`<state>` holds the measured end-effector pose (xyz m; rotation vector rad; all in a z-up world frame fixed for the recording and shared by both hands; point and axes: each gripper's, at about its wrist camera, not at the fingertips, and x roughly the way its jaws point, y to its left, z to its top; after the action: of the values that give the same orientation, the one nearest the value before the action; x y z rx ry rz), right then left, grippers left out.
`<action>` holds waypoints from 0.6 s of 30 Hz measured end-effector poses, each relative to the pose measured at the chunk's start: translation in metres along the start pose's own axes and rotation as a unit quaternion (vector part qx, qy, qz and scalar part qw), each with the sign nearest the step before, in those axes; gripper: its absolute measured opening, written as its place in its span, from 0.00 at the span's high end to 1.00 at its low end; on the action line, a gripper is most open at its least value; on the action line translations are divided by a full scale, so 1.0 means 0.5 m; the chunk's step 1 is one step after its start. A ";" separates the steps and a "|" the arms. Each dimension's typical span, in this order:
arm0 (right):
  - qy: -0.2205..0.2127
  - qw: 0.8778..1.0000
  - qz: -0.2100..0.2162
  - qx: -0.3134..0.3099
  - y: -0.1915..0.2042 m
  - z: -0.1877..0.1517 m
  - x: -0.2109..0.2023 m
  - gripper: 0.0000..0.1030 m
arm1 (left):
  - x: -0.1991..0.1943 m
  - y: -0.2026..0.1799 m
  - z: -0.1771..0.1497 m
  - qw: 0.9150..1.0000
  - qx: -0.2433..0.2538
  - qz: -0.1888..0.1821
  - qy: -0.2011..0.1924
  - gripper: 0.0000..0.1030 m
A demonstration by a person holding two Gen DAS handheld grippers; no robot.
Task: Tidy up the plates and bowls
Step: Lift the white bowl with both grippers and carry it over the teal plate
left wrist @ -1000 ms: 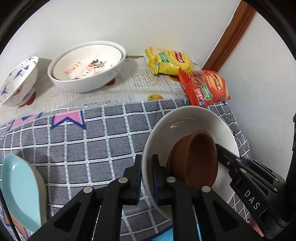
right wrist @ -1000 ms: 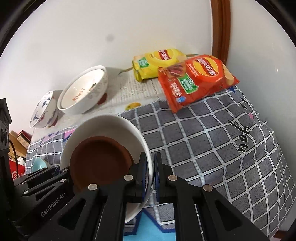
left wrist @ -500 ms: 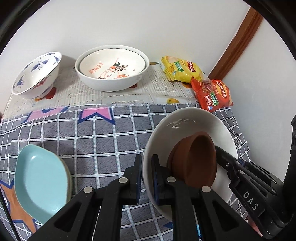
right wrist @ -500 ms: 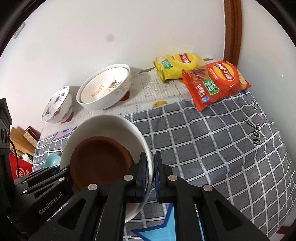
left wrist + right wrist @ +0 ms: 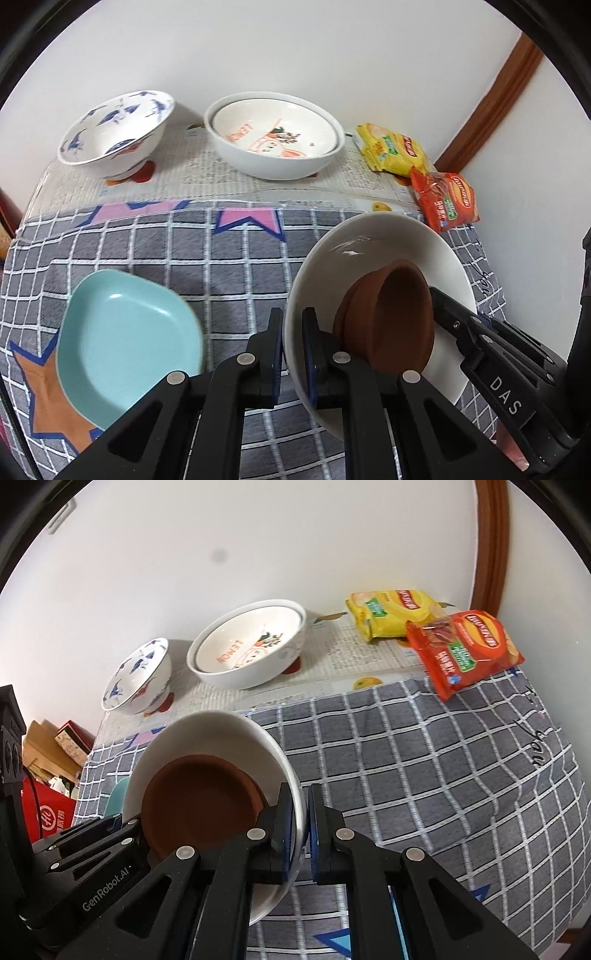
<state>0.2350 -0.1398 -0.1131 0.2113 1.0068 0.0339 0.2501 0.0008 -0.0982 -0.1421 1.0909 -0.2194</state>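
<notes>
Two tools grip one white bowl (image 5: 373, 243) by opposite rims: left tool (image 5: 293, 354), right tool (image 5: 306, 830). Brown dish (image 5: 199, 805) sits inside it, above the checked cloth (image 5: 424, 760). Blue plate (image 5: 125, 332) lies left.

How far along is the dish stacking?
Done: lemon bowl nested in a larger white bowl at the back. In hand: both grippers, left and right, clamp the white plate carrying the brown dish. Left: blue-patterned bowl and teal plate sit separately.
</notes>
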 end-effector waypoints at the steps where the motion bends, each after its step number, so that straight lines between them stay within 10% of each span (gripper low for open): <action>1: 0.000 1.000 0.001 -0.001 0.010 -0.001 0.002 0.92 | -0.001 0.008 -0.001 1.000 -0.001 0.001 0.000 0.90; 18: 0.015 0.999 0.024 -0.035 0.151 -0.023 0.048 0.92 | -0.034 0.155 -0.015 0.999 -0.042 0.019 -0.004 0.90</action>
<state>0.2431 -0.0611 -0.1247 0.1710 1.0291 0.1159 0.2442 0.0799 -0.1042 -0.1963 1.0949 -0.1382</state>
